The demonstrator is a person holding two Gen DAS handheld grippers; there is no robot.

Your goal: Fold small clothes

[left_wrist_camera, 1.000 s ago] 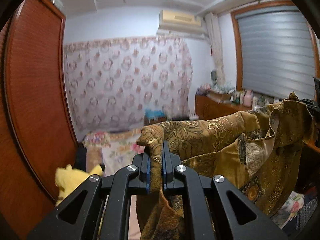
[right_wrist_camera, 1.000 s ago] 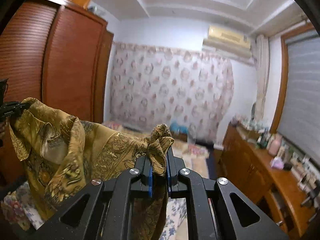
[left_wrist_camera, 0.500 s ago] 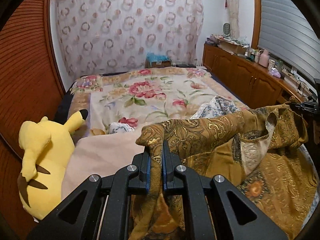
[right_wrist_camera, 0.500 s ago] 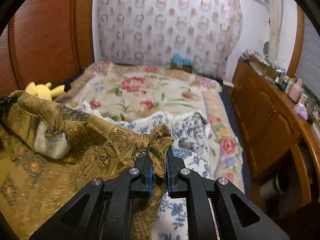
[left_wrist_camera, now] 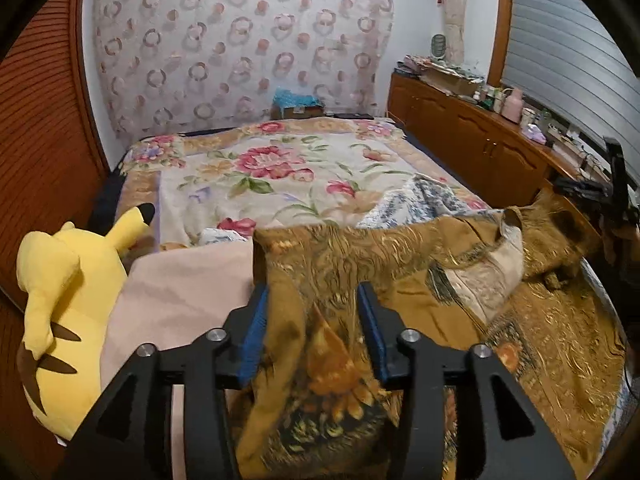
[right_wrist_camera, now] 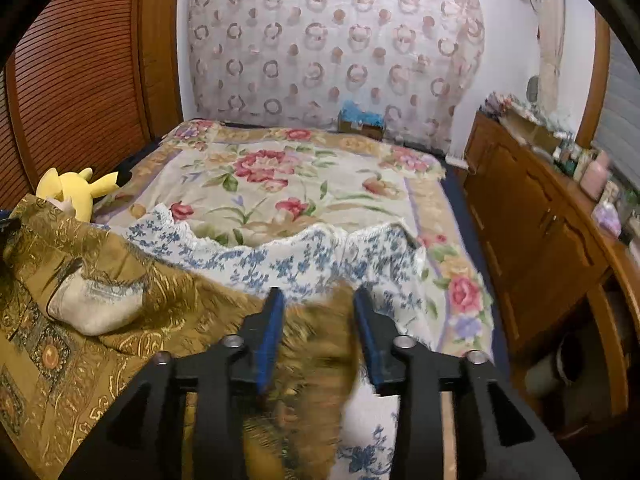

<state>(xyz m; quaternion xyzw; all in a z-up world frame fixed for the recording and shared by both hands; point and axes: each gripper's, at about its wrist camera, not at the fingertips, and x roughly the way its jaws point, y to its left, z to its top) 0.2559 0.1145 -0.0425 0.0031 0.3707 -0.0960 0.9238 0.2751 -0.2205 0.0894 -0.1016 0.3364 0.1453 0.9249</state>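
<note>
As the jaws of the left gripper (left_wrist_camera: 312, 320) and right gripper (right_wrist_camera: 316, 320) have just been opening, the limp, slippery-looking shirt (left_wrist_camera: 460, 280) is released along the bed's (left_wrist_camera: 280, 176) near edge; shoulder seams are judged best retaken.

- Both of your wrist views are evenly and fairly brightly lit by soft indoor light; no lamp shows in either frame.
- You get heavy fisheye bending: the reddish-brown louvred wooden wardrobe door (left_wrist_camera: 44, 152) bows along the left edge, and black vignette fills all four corners.
- In your left view, the gold-brown patterned silky garment (left_wrist_camera: 320, 360) is smeared with motion blur at lower centre; the flowered cream bedspread (left_wrist_camera: 272, 176) behind stays sharp.
- In your right view, the same garment (right_wrist_camera: 316, 360) blurs at lower centre, and the cluttered top of the long brown wooden sideboard (right_wrist_camera: 560, 216) at right looks soft.
- Shadows are faint; a mild sheen glints on the garment's gold threads.
</note>
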